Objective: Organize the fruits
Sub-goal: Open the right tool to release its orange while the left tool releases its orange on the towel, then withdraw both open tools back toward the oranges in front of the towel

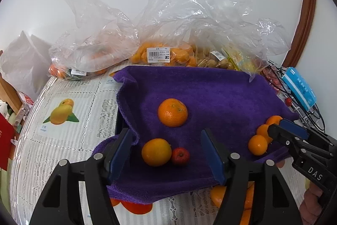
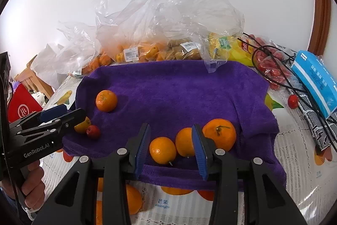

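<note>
Bags (image 1: 94,50) crowd our bench behind the towel (image 1: 210,90); both grippers, left gripper (image 1: 168,153) and right gripper (image 2: 171,147), gape over oranges (image 2: 162,150).

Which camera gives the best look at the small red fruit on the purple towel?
The left wrist view: the small red fruit sits close and unobstructed between that claw's open fingers, touching a yellow-orange fruit. In the right wrist view it is smaller, off to the left beside the left claw.

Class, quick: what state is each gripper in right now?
Left gripper: open, holding nothing, fingers either side of two fruits.
Right gripper: open, holding nothing.
</note>
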### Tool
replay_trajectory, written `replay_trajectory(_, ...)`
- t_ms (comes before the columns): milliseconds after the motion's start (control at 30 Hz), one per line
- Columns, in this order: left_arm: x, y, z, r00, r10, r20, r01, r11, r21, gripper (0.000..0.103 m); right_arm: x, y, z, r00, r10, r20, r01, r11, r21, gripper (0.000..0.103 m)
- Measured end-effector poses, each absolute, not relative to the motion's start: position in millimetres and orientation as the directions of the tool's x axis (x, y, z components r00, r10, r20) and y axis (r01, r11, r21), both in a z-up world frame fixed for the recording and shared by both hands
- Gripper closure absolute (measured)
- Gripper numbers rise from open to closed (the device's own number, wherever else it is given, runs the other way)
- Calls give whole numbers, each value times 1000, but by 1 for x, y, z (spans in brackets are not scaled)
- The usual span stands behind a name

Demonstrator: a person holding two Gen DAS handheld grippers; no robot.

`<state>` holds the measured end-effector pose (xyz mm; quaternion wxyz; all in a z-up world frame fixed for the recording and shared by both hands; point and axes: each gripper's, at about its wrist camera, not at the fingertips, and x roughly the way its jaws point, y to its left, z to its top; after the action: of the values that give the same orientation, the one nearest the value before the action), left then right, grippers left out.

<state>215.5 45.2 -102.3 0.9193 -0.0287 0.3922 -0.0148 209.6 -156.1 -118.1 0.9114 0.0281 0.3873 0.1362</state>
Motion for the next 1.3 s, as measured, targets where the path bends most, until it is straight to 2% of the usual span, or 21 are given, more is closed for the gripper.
replay_trajectory(100, 215, 45, -102, 692, -39, -721, -6, 998, -60, 29, 210, -159, -117, 667, 268, -695, -220, 962, 160, 58)
replay_trajectory(233, 214, 46, -101, 697, -25, -717, -13, 999, -47, 29, 210, -161, -114, 676, 259, -690, -209, 965, 157, 49)
replay_trajectory(367, 213, 47, -100, 703, -35, -710, -6, 998, -56, 28, 208, -162, -112, 685, 252, -684, -208, 967, 148, 46)
replay_trajectory(900, 212, 47, -103, 694, -92, -714, 27, 994, -102, 30, 199, -164, -104, 723, 266, -638, -213, 964, 160, 46)
replay_trajectory(1033, 209, 43, -98, 703, -82, -706, 41, 996, -76, 30, 193, -164, -101, 735, 260, -626, -210, 965, 155, 46)
replay_trajectory(1300, 201, 44, -85, 704, -117, -700, 59, 993, -106, 30, 175, -162, -96, 723, 269, -636, -223, 963, 154, 46)
